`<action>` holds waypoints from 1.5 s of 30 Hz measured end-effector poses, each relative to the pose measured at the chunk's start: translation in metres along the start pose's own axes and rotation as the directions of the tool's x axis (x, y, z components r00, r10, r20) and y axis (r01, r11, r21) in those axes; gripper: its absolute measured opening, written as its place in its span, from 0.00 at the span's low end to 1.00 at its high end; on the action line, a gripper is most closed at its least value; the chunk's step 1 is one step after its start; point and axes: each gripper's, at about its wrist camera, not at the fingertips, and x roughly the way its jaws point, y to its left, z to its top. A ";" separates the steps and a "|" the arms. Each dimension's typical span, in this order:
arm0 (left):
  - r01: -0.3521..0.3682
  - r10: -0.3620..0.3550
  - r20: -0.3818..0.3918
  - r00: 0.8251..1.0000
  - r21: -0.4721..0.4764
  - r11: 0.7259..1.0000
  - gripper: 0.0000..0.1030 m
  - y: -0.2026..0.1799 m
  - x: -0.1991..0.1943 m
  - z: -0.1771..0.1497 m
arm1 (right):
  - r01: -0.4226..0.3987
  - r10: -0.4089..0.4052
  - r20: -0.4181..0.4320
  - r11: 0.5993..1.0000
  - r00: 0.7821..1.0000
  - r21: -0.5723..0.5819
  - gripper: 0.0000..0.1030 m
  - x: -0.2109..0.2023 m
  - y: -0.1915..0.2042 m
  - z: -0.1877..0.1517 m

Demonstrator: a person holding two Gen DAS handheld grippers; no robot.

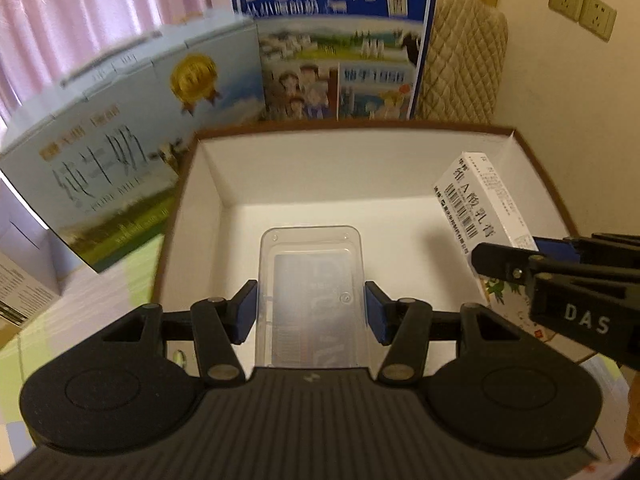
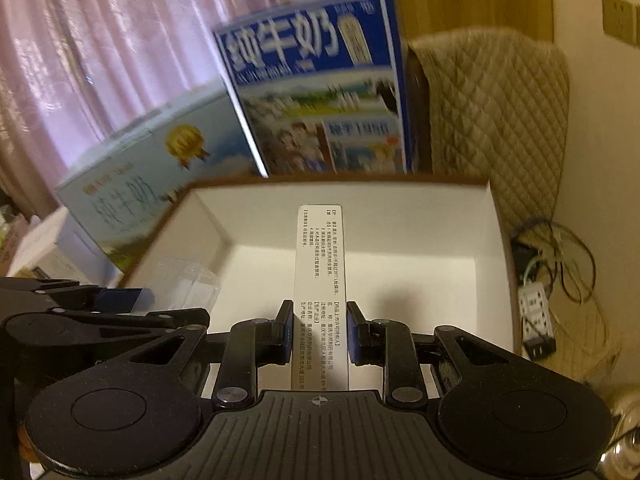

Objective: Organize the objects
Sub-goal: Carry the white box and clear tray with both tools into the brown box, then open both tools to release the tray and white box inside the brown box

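Going from left to right, we saw a pale blue milk carton (image 1: 108, 168) lying tilted just outside the left wall of the open box (image 1: 208, 216), and a dark blue milk carton (image 1: 336, 40) standing upright behind the box's far edge. Our left gripper (image 1: 311, 308) pinched a clear plastic case (image 1: 311, 280) between its blue pads, holding it above the box's white floor near the front edge. Toward the box's right wall, our right gripper (image 2: 318, 330) was pressed tight on a slim white medicine box (image 2: 320, 280) printed with text, and that box hung over the middle of the floor. A quilted beige cover (image 2: 492, 120) stood beyond the far right corner
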 end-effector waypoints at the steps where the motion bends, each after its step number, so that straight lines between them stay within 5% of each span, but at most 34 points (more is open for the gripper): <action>1: 0.004 -0.004 -0.013 1.000 0.001 1.000 0.50 -0.001 0.006 -0.002 | 0.007 -0.007 -0.017 1.000 1.000 0.005 0.22 0.005 -0.002 -0.003; 15: 0.045 -0.043 -0.076 0.996 0.026 0.999 0.50 -0.009 0.041 -0.011 | 0.041 -0.039 -0.103 0.999 0.994 0.025 0.22 0.033 -0.018 -0.017; 20: 0.059 -0.058 -0.071 0.996 0.018 0.998 0.68 -0.009 0.040 -0.010 | 0.041 -0.037 -0.110 0.998 0.993 0.042 0.22 0.034 -0.020 -0.017; 32: 0.046 -0.046 -0.053 0.998 -0.003 0.999 0.73 0.002 0.026 -0.010 | 0.006 0.000 -0.061 0.995 0.998 0.099 0.22 0.028 -0.021 -0.015; 37: 0.043 -0.043 -0.029 0.999 -0.013 0.999 0.77 0.007 0.011 -0.013 | -0.005 0.006 -0.014 0.999 1.000 0.052 0.49 0.016 -0.017 -0.010; 45: 0.029 -0.028 0.026 0.999 -0.047 0.998 0.81 0.017 -0.024 -0.021 | -0.050 0.049 0.052 0.999 0.997 0.021 0.58 -0.021 -0.020 -0.015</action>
